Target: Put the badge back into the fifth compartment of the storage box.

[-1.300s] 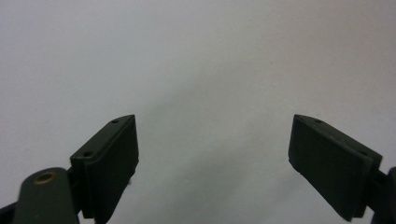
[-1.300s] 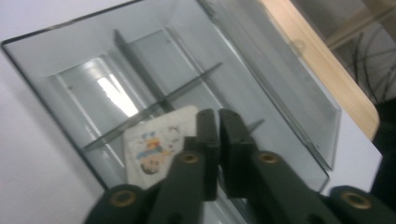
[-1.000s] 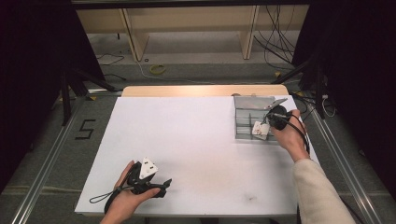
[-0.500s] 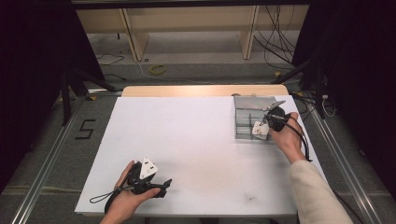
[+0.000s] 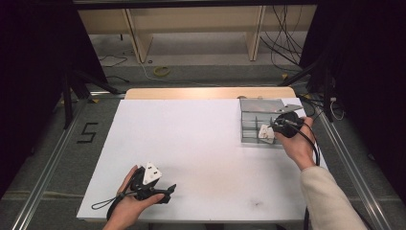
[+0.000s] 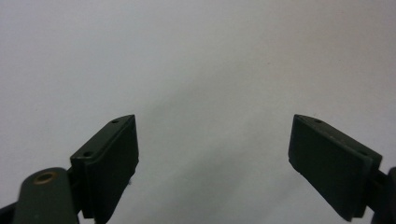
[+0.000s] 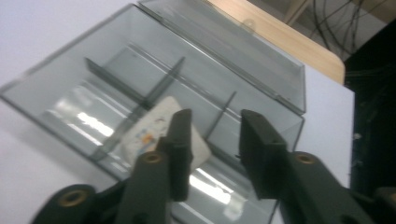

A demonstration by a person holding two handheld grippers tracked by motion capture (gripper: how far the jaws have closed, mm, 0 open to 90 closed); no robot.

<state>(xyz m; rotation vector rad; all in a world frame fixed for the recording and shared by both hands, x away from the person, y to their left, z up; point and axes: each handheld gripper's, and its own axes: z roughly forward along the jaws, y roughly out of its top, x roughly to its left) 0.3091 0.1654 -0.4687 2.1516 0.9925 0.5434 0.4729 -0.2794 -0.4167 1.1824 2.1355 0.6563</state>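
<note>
Evidently, a small white packet [image 7: 156, 133] is being left in a near compartment of the clear grey divided box [image 5: 249, 106], at the right of the high view. The right gripper [image 7: 212, 149] has just been opening; its jaws stand apart above the packet, nothing pinched between them. The release is best finished by lifting straight clear, so that the dividers are not clipped and the box is not dragged. The left gripper [image 6: 212, 154] is rested spread wide on the white table [image 5: 191, 143], lower left.
</note>
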